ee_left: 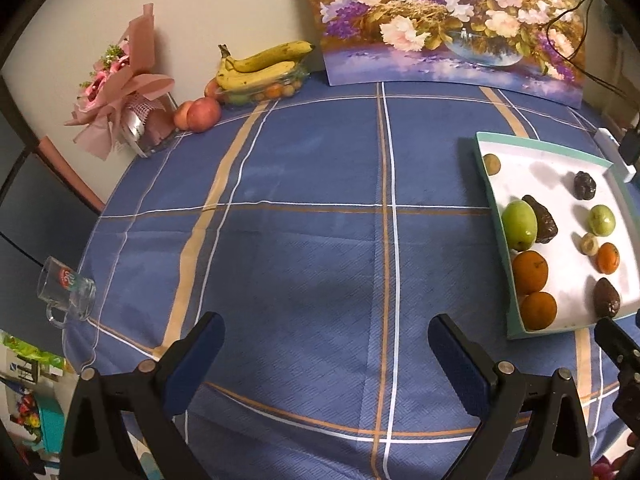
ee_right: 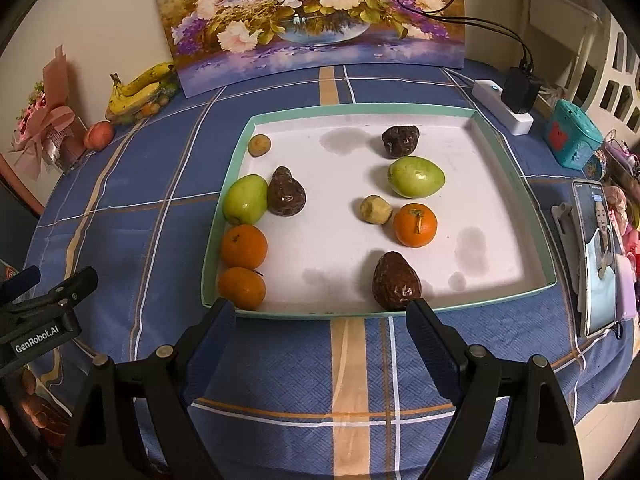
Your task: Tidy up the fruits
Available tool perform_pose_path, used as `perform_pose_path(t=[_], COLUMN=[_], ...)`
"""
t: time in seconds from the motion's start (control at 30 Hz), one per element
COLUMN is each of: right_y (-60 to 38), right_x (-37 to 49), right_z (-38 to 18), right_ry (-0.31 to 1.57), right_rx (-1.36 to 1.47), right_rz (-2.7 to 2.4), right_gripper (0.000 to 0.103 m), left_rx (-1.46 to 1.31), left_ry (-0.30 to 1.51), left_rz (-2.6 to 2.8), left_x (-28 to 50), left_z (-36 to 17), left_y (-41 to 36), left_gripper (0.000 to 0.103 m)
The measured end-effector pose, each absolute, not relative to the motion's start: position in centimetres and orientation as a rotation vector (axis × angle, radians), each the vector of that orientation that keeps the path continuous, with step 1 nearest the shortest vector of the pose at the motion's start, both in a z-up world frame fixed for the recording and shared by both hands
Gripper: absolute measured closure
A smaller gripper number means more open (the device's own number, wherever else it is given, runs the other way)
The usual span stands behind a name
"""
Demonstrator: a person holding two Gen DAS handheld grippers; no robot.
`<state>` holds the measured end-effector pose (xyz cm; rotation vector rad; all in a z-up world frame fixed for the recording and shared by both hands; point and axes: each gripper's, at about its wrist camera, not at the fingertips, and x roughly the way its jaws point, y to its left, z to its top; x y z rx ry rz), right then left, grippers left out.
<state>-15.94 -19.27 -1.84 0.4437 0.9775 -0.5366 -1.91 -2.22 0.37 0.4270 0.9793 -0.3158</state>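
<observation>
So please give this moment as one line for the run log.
left gripper open, over tablecloth | right gripper open, before tray | fruits in tray, none held

Left wrist view: I look low across the table [ee_left: 304, 216], tray [ee_left: 494, 184] at right edge. Right wrist view: I face the tray [ee_right: 224, 220] squarely, close. Shared: tray, flower painting [ee_left: 440, 20], bananas [ee_left: 264, 62].
</observation>
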Motion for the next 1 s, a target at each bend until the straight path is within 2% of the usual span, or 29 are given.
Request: perform_pose_path(t=[1.0], right_y=[-19.03], right_x=[-15.70], right_z=[-2.46], right_ry=[1.010], right_rx=[0.431], right_rz=[-0.533], right_gripper=[0.015], left_rx=[0.490], left_ry=[1.014], left_rz=[-0.321], left_x=[-2.33], left_z=[-0.37], left_y=[-3.04], left_gripper=[0.000])
